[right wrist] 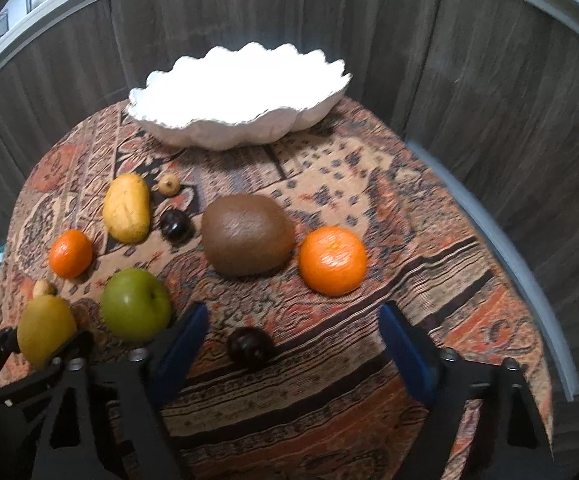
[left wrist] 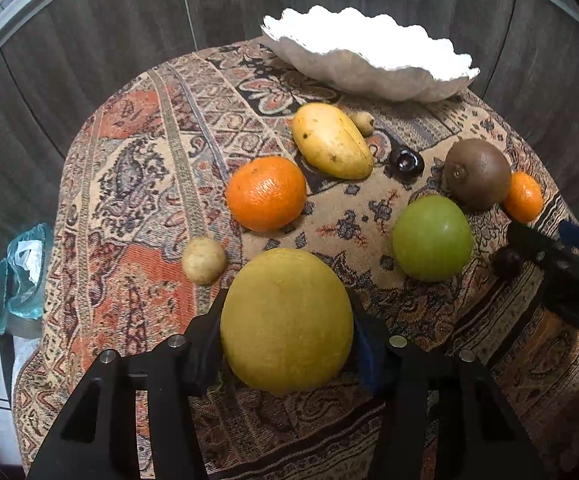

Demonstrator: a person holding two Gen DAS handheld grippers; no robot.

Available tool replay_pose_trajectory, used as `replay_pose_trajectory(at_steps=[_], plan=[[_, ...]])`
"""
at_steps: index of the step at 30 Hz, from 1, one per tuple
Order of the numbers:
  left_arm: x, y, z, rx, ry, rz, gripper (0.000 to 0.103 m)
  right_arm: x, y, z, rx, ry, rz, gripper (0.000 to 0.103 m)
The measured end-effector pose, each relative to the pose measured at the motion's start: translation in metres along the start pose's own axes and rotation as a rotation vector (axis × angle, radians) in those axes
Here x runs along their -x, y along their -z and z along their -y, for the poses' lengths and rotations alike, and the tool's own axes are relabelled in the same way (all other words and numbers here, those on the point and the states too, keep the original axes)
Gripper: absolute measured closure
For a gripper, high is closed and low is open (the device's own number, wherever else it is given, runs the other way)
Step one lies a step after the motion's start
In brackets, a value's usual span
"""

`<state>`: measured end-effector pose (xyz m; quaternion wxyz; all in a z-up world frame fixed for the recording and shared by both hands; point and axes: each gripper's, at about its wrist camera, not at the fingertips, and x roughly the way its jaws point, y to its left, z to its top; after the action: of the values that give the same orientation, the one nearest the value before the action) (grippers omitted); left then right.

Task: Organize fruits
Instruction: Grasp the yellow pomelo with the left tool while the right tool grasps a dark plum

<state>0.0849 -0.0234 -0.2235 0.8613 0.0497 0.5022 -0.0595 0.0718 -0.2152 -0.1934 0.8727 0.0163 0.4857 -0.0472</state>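
My left gripper (left wrist: 287,322) is clamped on a round yellow-green pear (left wrist: 285,320) with dull, finely speckled skin, near the table edge. My right gripper (right wrist: 293,332) is open around a glossy dark plum (right wrist: 249,347). Further back sit a fuzzy kiwi (right wrist: 247,240) and a wavy white bowl (right wrist: 241,96).

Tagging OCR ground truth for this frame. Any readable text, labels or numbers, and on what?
"DAS": pale letters on the black body of the right gripper, at the right edge of the left wrist view; the picture edge cuts the word off, so the rest cannot be read.
Nothing else: no stickers or print show on the fruits, the white bowl or the patterned tablecloth.
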Motion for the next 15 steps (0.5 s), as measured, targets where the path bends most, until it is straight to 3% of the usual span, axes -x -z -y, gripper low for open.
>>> replay_pose_trajectory(at_steps=[15], plan=[[0.012, 0.002, -0.009, 0.025, 0.002, 0.026, 0.050, -0.018, 0.011, -0.013, 0.034, -0.092, -0.096, 0.072]])
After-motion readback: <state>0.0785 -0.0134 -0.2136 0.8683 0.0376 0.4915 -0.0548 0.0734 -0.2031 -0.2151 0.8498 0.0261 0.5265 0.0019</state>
